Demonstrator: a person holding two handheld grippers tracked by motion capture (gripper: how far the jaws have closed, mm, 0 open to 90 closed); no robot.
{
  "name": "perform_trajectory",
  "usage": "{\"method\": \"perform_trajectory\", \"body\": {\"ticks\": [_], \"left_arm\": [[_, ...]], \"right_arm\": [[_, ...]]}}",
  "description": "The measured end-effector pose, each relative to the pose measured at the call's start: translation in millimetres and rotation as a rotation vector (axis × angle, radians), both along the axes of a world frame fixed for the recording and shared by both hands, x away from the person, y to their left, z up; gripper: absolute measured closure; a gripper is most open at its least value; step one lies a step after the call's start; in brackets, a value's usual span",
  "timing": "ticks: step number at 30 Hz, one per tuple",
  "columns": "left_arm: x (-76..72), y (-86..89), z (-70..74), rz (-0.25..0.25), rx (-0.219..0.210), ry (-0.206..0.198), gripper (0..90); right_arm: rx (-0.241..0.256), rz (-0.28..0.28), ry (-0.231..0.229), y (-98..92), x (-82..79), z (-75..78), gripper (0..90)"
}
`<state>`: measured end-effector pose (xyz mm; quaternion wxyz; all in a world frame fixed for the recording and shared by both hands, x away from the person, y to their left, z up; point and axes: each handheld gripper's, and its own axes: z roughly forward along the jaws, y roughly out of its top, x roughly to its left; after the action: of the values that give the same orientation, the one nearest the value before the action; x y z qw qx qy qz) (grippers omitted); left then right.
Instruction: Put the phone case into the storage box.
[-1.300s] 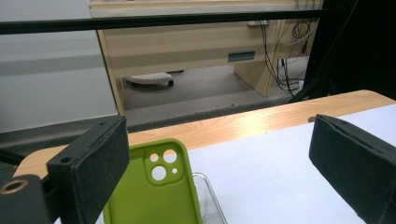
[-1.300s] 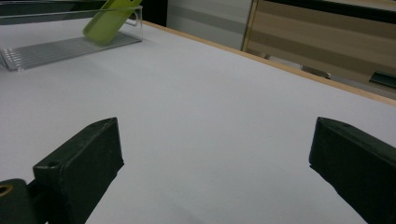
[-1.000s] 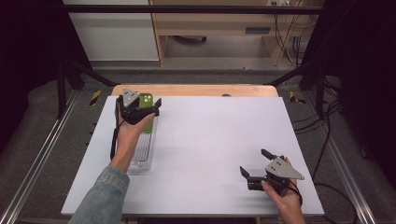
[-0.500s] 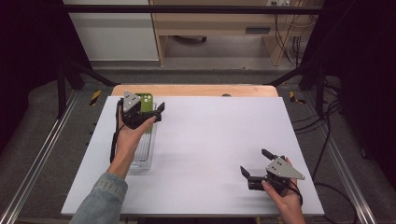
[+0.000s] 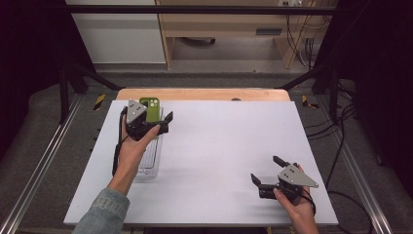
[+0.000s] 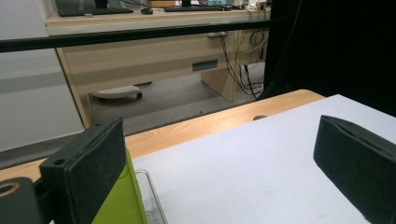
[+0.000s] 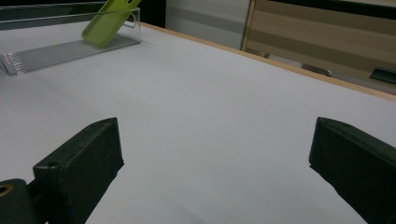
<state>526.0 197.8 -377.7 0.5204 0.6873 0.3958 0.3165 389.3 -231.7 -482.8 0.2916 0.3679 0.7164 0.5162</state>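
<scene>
1. High view: left gripper (image 5: 157, 122) held above the far end of the clear rack (image 5: 148, 161), jaws spread wide, nothing between them. Green phone case (image 5: 151, 108) leaning upright at the rack's far end, just beside the near jaw, close to the table's far-left corner. Right gripper (image 5: 268, 176) low over the white table (image 5: 219, 141) near the front right, well apart from the rack, jaws wide and empty.

2. Left gripper view: green phone case (image 6: 116, 200) tight against the left jaw, perhaps touching; cannot tell for sure. Rack rim (image 6: 152, 196) just beyond it. Right jaw far out over bare table. Likely trouble: a sideways drift knocking the leaning case flat, or a closing grip meeting only the case's edge and flicking it out of the rack.

3. Right gripper view: jaws wide apart over the bare tabletop, gripping nothing. Green phone case (image 7: 109, 18) far off at top left, tilted against the rack's end wall (image 7: 133, 16). Light clear rack apt to slide on the smooth table if nudged, being unsteadied by the far-off right gripper.
</scene>
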Motion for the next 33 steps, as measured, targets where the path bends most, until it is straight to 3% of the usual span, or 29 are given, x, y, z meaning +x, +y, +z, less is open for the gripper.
{"method": "perform_trajectory", "body": {"ticks": [12,33], "left_arm": [[-15.6,1.7,2.9,-0.03,0.025,-0.02,1.8],[-43.4,17.9,21.6,-0.042,-0.016,-0.069,1.6]], "right_arm": [[0.004,0.002,0.003,-0.6,0.3,0.0,3.0],[0.007,0.0,0.004,-1.1,0.3,0.3,2.8]]}}
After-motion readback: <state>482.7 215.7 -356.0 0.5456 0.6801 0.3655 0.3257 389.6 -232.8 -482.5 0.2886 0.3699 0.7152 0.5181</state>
